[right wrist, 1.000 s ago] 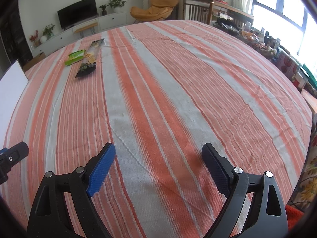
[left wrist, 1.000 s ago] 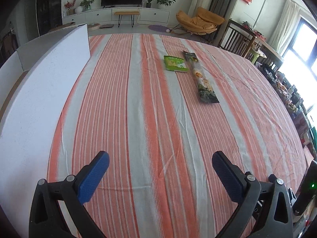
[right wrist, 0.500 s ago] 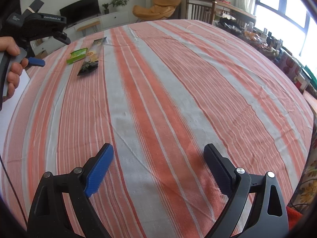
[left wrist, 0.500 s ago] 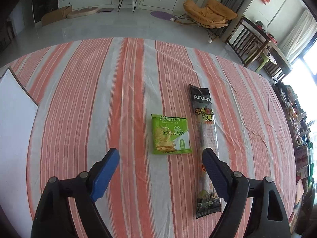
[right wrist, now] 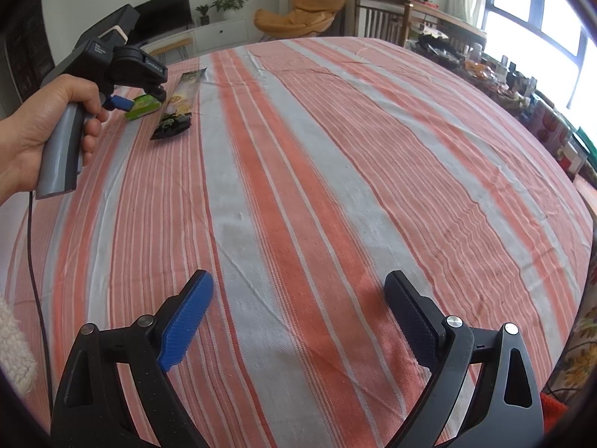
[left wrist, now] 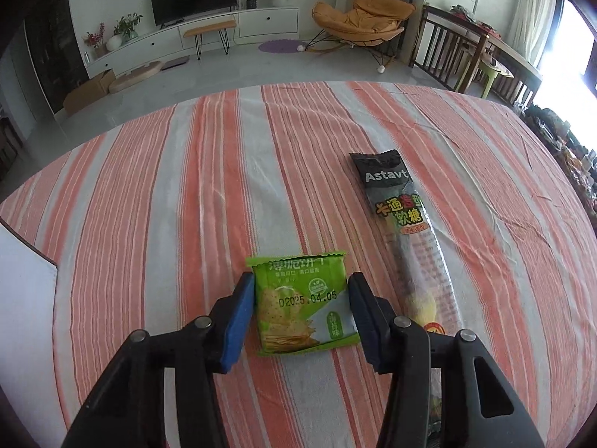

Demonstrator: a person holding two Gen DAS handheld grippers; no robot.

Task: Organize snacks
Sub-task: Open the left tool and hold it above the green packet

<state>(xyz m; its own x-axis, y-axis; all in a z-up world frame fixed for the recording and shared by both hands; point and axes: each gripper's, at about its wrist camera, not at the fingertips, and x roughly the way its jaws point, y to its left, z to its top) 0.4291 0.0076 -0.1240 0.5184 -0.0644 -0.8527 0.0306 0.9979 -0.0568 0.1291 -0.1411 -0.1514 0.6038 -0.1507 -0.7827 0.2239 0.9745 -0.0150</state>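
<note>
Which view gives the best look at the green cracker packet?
The left wrist view: the green cracker packet lies flat, close up, its print and date readable, between the left gripper fingers, which have just been closing. The right wrist view shows only a small green sliver behind that gripper.

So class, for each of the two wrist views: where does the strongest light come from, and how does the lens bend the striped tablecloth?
Left wrist view: glare from the window at the upper right; the striped tablecloth bulges into a dome, corners vignetted; the green snack packet is sharp. Right wrist view: the windows are blown out white at the upper right, and the stripes fan outward and curve.
</note>
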